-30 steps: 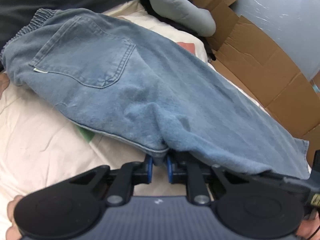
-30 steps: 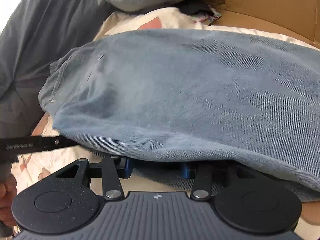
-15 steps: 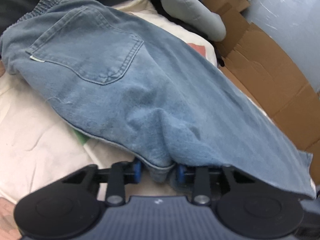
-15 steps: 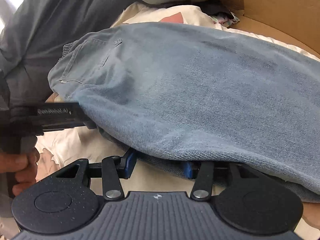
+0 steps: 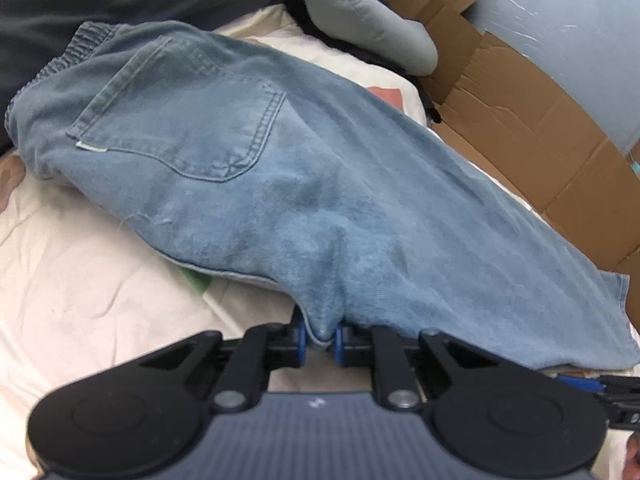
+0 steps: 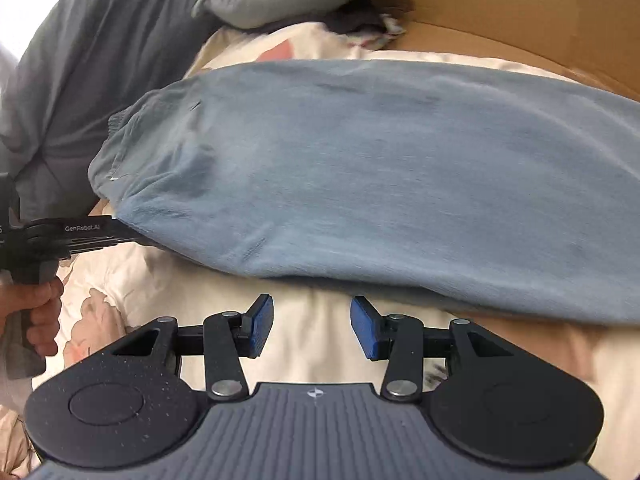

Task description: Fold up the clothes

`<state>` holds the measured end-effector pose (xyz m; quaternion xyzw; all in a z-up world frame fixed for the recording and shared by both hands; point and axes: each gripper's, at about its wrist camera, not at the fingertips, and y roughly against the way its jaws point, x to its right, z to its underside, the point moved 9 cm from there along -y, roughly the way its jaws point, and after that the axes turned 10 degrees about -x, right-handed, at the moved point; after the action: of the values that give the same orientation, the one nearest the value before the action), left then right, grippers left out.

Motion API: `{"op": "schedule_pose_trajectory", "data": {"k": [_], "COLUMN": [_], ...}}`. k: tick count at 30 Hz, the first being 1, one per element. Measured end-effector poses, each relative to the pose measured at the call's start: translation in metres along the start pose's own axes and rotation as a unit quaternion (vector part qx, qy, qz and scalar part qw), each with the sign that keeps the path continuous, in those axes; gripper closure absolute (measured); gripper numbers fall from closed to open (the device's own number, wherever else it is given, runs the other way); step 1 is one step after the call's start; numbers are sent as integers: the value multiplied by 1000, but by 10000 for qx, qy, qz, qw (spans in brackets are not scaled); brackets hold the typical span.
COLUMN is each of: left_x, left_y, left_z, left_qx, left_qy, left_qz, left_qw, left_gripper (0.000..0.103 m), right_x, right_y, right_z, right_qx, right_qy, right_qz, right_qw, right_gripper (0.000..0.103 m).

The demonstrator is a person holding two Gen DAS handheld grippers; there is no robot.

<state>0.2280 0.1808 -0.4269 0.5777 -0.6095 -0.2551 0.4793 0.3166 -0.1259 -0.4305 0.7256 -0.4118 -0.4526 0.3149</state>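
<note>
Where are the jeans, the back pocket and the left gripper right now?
jeans (image 6: pixel 400 168), right wrist view, middle of the leg.
back pocket (image 5: pixel 184 112), left wrist view, pocket centre.
left gripper (image 5: pixel 320 345), left wrist view, between its pads, pinching denim.

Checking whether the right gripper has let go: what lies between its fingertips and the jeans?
Only bare cream bedsheet, seen in the right wrist view. The right gripper stands open just short of the jeans edge, touching nothing.

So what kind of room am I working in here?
Probably a bedroom at home: the jeans lie on a cream printed bedsheet, with a grey neck pillow behind and flattened cardboard alongside.
</note>
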Motion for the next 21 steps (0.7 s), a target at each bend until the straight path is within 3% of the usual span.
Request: {"op": "schedule_pose_trajectory", "data": {"k": [10,17,21], "left_x": [-2,0,0], "left_y": [13,5,-1], "left_z": [-5,-2,-1], "left_qx": [125,78,41], "left_qy": [68,197,172], "left_qz": [12,155,97], "left_qw": [9999,9997,9998], "left_gripper": [89,84,83], "right_x": [90,189,229], "right_y": [76,130,147], "right_z": [23,51,62], "right_qx": [569,1106,1292], "right_qy": [-941,-2056,-2482], "right_qz": [513,1318,1553], "right_qw": [9926,9634,9474], "right_gripper": [53,53,53]}}
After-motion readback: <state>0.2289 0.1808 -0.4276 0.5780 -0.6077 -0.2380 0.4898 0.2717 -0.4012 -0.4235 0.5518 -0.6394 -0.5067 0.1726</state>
